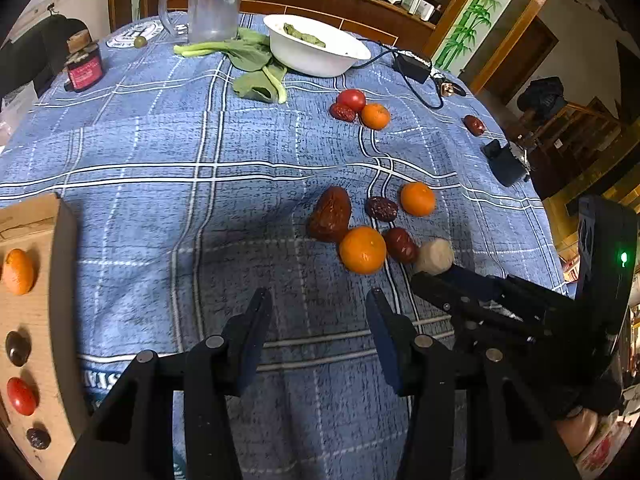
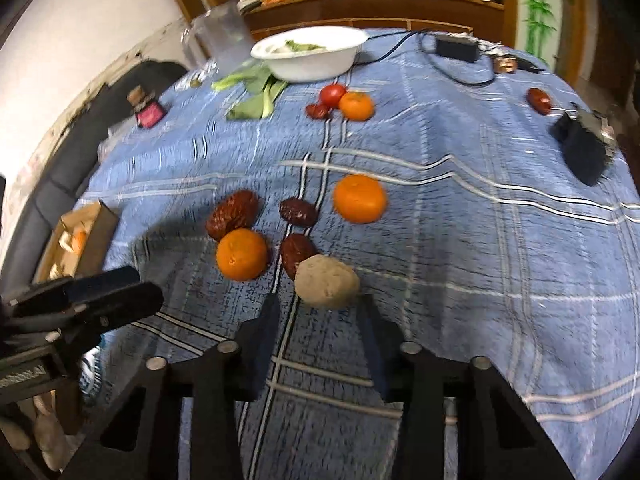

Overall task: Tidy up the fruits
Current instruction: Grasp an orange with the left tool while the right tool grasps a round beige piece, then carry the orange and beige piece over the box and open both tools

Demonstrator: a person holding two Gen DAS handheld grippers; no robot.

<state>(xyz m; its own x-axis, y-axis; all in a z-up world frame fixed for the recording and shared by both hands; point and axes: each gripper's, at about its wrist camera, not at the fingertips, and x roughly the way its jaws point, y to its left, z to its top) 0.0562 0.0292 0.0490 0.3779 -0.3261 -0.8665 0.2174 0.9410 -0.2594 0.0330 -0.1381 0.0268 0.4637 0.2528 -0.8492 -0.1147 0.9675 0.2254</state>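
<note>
On the blue checked cloth (image 1: 160, 140) lies a cluster: an orange (image 1: 362, 250), a second orange (image 1: 417, 199), a big wrinkled brown fruit (image 1: 330, 214), two red dates (image 1: 400, 245) and a beige lump (image 2: 327, 282). Farther back sit a tomato (image 1: 351, 100), a third orange (image 1: 375, 116) and a date. A cardboard box (image 1: 40, 312) at the left holds an orange, a tomato and dark dates in a row. My left gripper (image 1: 318, 300) is open over bare cloth short of the cluster. My right gripper (image 2: 320, 304) is open, its tips flanking the near side of the beige lump.
At the back stand a white bowl (image 1: 320, 50) with greens, loose leafy greens (image 1: 256, 64), a clear pitcher (image 1: 212, 0) and a small jar (image 1: 84, 68). A black adapter (image 1: 412, 66) with cable, a lone date (image 1: 474, 125) and a black object (image 1: 506, 162) lie near the right table edge.
</note>
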